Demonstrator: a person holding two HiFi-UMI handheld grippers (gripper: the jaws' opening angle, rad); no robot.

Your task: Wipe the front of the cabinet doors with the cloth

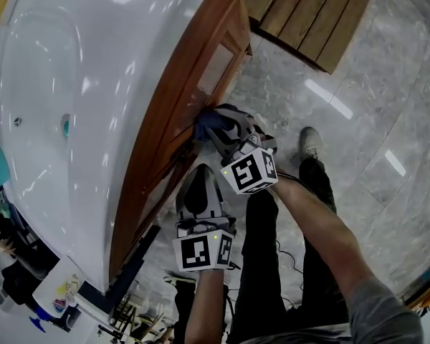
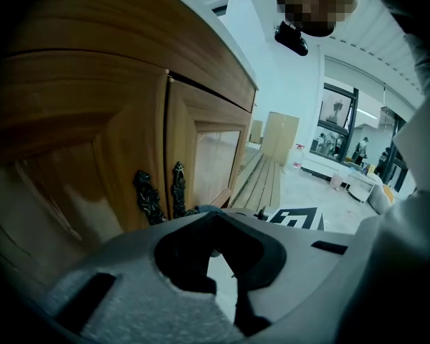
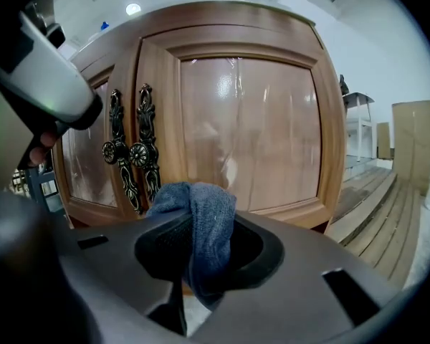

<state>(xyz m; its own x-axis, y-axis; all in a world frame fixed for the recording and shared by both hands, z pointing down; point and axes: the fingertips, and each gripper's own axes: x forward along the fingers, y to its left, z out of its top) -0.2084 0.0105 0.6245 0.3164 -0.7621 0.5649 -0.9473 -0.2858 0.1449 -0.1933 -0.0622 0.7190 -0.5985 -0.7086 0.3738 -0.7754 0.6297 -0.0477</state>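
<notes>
Grey marbled floor [image 1: 358, 120] fills the head view's 3 o'clock side, with a slatted wooden platform [image 1: 315, 13] lying on it at 1 o'clock. A white counter [image 1: 107, 63] spreads across the 9 to 11 o'clock side. Its moulded basin [image 1: 36, 99] holds only a small teal fitting [image 1: 66, 125] low on its wall. Under the counter's edge stands the wooden cabinet [image 1: 165, 120], seen steeply from above.

In the right gripper view two cabinet doors [image 3: 251, 127] fill the picture, and a pair of dark ornate handles [image 3: 132, 153] stands upright at the seam, at 10 o'clock from the jaws. The right gripper [image 1: 216, 129] is clamped on the blue cloth [image 3: 204, 228]. The cloth bunches up over the jaw tips at the foot of the right-hand door, at 4 o'clock from the handles. Whether it presses on the wood, I cannot tell.

The left gripper [image 1: 198, 172] hangs just at 7 o'clock of the right one, pointing at the same doors. Its jaws are drawn narrow, the tips all but meeting, with nothing between them. A shoe [image 1: 309, 143] stands on the floor at 3 o'clock from the cloth.
</notes>
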